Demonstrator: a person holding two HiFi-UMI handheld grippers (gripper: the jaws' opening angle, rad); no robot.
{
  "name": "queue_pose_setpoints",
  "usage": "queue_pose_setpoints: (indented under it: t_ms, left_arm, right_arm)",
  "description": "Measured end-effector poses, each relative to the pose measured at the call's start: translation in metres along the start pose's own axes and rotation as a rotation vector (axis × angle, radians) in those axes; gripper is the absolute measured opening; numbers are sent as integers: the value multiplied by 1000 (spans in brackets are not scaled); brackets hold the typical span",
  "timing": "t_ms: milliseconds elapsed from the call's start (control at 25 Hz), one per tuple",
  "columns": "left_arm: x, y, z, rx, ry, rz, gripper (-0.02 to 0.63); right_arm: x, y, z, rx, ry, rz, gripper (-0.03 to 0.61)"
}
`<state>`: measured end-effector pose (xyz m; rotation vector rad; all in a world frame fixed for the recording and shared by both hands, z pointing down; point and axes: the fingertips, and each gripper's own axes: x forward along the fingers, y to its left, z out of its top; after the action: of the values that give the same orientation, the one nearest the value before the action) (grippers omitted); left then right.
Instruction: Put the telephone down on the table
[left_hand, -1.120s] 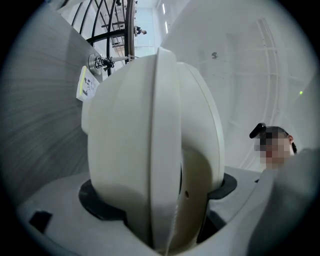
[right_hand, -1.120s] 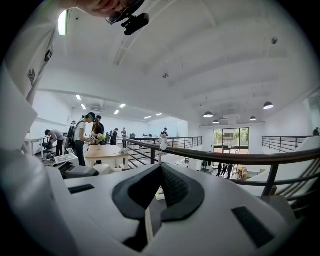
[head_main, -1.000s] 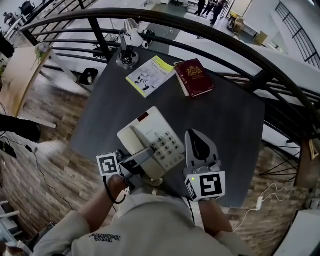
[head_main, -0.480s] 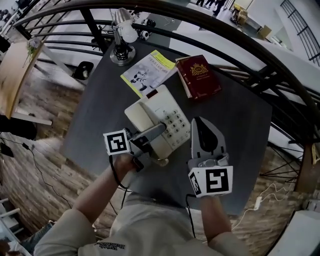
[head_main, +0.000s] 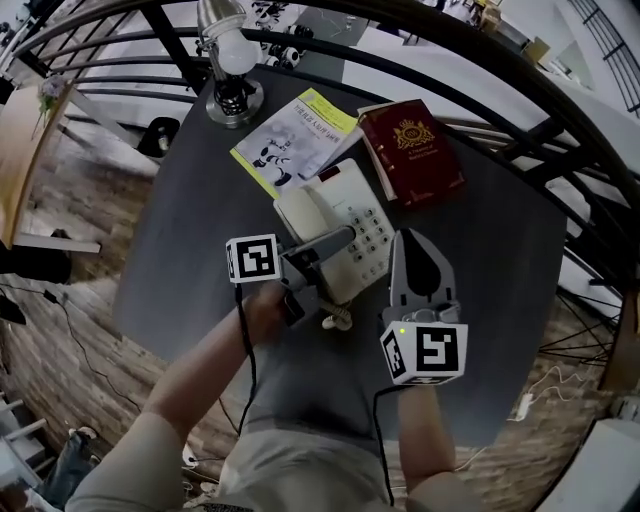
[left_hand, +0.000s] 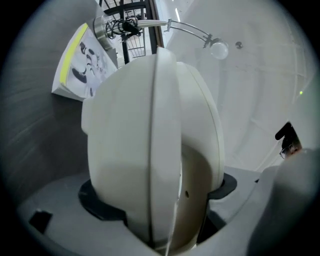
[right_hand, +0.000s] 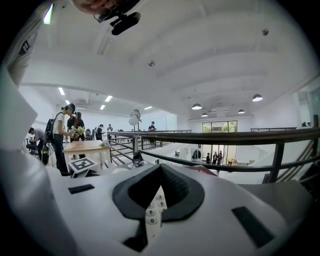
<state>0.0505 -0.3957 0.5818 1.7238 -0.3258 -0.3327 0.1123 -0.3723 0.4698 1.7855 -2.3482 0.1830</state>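
Note:
A cream telephone (head_main: 345, 225) with a keypad is over the dark table (head_main: 190, 240), close to the booklet and the red book. I cannot tell if its base touches the table. My left gripper (head_main: 340, 240) is shut on the phone's handset (left_hand: 150, 140), which fills the left gripper view between the jaws. A coiled cord (head_main: 336, 320) hangs at the phone's near end. My right gripper (head_main: 413, 245) hovers just right of the phone, its jaws shut and holding nothing. Through its narrow slit the right gripper view shows the keypad (right_hand: 154, 212).
A yellow-edged booklet (head_main: 295, 140) and a red book (head_main: 412, 150) lie at the table's far side. A desk lamp (head_main: 228, 70) stands at the far left corner. A black railing (head_main: 560, 130) curves round the table's far side. Several people stand far off.
The left gripper has carried the telephone away from the near edge, further onto the table toward the booklet and red book. The right gripper has moved along beside it, still shut.

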Motion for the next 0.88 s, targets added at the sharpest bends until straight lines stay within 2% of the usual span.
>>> queue_pose_setpoints:
  t_ms: [200, 400, 640, 880]
  left_arm:
    - [20, 37, 8, -18, 16, 46, 460]
    - [30, 70, 7, -27, 37, 135, 462]
    - [41, 76, 12, -4, 34, 163, 460]
    - [39, 79, 13, -93, 16, 266, 462]
  right_arm:
    - [18, -14, -38, 49, 42, -31, 2]
    - [26, -23, -61, 78, 73, -44, 2]
    - [27, -26, -75, 139, 88, -42, 2]
    - [17, -21, -84, 178, 117, -31, 2]
